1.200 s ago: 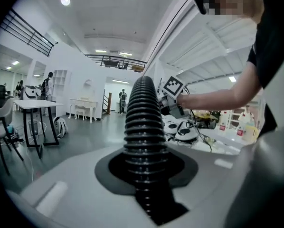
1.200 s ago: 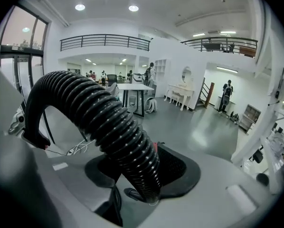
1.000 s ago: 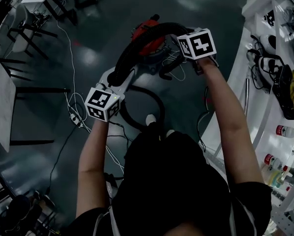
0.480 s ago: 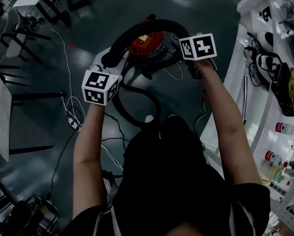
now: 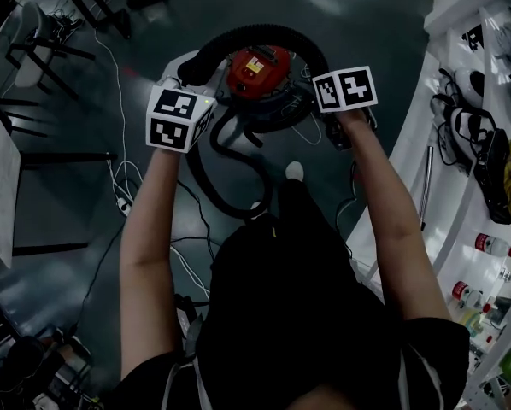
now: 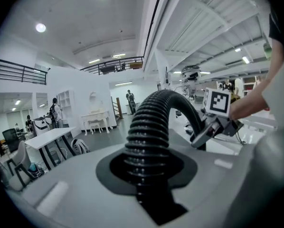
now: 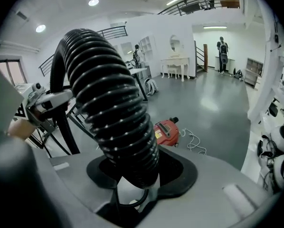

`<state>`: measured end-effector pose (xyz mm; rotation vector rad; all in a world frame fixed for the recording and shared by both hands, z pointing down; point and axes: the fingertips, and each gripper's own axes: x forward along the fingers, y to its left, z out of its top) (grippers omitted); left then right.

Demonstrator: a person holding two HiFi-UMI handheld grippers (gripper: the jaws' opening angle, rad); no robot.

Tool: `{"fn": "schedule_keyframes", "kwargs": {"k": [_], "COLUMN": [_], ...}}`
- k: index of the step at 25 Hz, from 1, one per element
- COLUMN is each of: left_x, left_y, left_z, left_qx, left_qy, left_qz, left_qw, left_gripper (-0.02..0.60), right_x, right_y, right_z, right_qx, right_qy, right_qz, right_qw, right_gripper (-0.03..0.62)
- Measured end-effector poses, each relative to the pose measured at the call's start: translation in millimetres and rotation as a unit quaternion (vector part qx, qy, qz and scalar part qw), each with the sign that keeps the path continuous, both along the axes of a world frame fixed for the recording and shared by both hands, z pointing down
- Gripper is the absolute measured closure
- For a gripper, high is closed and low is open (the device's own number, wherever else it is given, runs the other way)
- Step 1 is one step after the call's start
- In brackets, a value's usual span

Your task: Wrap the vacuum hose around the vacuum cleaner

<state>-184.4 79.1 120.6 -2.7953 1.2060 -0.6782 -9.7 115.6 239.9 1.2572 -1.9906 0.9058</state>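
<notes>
Dark, glossy workshop floor (image 5: 367, 15): two grippers hold a black ribbed vacuum hose (image 5: 255, 32) up over a red canister vacuum cleaner (image 5: 257, 67).

The left gripper (image 6: 146, 172) is clamped on the hose, which rises out of its jaws and bends across to the right gripper (image 7: 141, 175). The right gripper's jaws have just been closing, and they now pinch the hose seated between them. Between the two grippers the hose's long axis runs side to side, arching round the cleaner's far edge. More hose lies looped on the floor on the cleaner's near side.
</notes>
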Motion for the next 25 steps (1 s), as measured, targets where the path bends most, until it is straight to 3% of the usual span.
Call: {"fn": "schedule_keyframes", "kwargs": {"k": [12,25], "left_x": [47.7,63.9], "left_y": [-68.8,-132.3], "left_z": [8.6,-33.4], "left_qx": [-0.011,-0.011], "left_qy": [-0.025,-0.046], "left_qz": [-0.021,-0.063], "left_qw": [0.9994,0.9969], "left_gripper": [0.468,0.468], "right_x": [16.9,14.8], "right_y": [-36.3,-99.6], "right_z": [22.9,-16.1], "right_qx": [-0.052,-0.057], "right_qy": [-0.085,-0.164], "right_qz": [-0.023,-0.099], "right_qw": [0.995,0.980], "right_gripper": [0.430,0.430]}}
